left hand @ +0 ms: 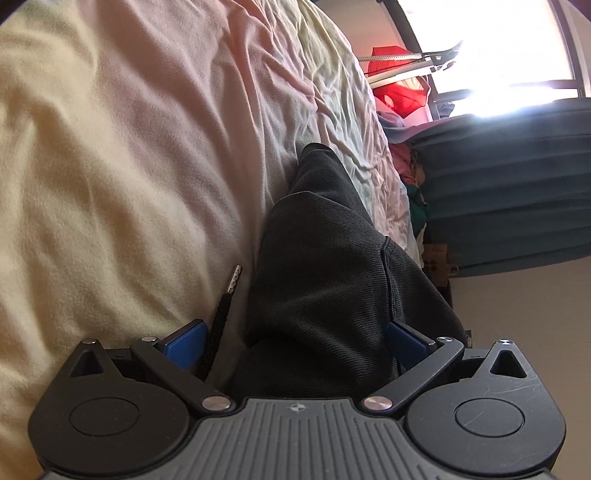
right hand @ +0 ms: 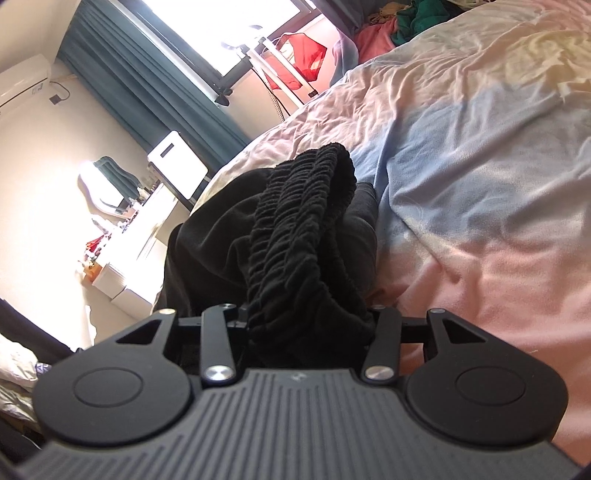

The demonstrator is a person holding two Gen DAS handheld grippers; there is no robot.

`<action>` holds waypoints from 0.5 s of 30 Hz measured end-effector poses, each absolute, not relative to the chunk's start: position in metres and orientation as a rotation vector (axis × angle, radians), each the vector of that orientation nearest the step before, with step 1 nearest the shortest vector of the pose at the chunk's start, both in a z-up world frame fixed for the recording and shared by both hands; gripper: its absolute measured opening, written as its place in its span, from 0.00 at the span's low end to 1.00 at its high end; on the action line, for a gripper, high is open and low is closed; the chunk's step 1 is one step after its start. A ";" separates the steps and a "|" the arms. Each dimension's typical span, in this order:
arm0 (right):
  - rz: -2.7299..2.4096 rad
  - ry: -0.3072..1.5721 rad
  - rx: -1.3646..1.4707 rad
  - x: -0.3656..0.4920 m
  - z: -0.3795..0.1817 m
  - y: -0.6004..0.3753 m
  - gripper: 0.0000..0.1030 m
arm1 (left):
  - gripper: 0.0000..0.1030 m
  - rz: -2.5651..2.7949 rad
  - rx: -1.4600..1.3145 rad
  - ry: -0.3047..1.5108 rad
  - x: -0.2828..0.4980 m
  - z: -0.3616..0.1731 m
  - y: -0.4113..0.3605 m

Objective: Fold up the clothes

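A black pair of pants (left hand: 332, 266) lies on the pastel bedsheet (left hand: 129, 129). In the left wrist view the cloth fills the space between my left gripper's (left hand: 295, 343) blue pads (left hand: 184, 343), which stand wide apart; a drawstring with a metal tip (left hand: 229, 302) pokes out beside the left pad. In the right wrist view the gathered elastic waistband (right hand: 306, 229) bunches up from my right gripper (right hand: 308, 325), whose jaws are drawn in on it; the fingertips are hidden by the cloth.
The wrinkled bedsheet (right hand: 480, 147) spreads around the pants. A pile of coloured clothes (right hand: 402, 22) lies at the bed's far end. Teal curtains (left hand: 509, 184), a red garment on a rack (right hand: 299, 55) and a white dresser (right hand: 147, 221) stand beyond the bed.
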State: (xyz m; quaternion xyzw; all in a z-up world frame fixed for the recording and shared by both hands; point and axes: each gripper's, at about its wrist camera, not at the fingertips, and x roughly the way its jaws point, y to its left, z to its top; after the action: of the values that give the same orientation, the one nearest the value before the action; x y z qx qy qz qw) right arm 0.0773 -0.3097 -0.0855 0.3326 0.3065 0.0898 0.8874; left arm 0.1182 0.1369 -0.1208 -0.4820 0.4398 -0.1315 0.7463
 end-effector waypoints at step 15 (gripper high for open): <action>0.085 0.725 0.667 0.084 -0.070 -0.297 0.45 | 0.57 -0.288 -0.963 0.893 0.123 -0.096 0.107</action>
State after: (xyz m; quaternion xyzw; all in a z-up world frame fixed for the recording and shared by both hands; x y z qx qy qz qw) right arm 0.0839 -0.2969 -0.0704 0.3200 0.3478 0.0409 0.8803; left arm 0.1235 0.1073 -0.0956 -0.4461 0.4136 -0.1332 0.7824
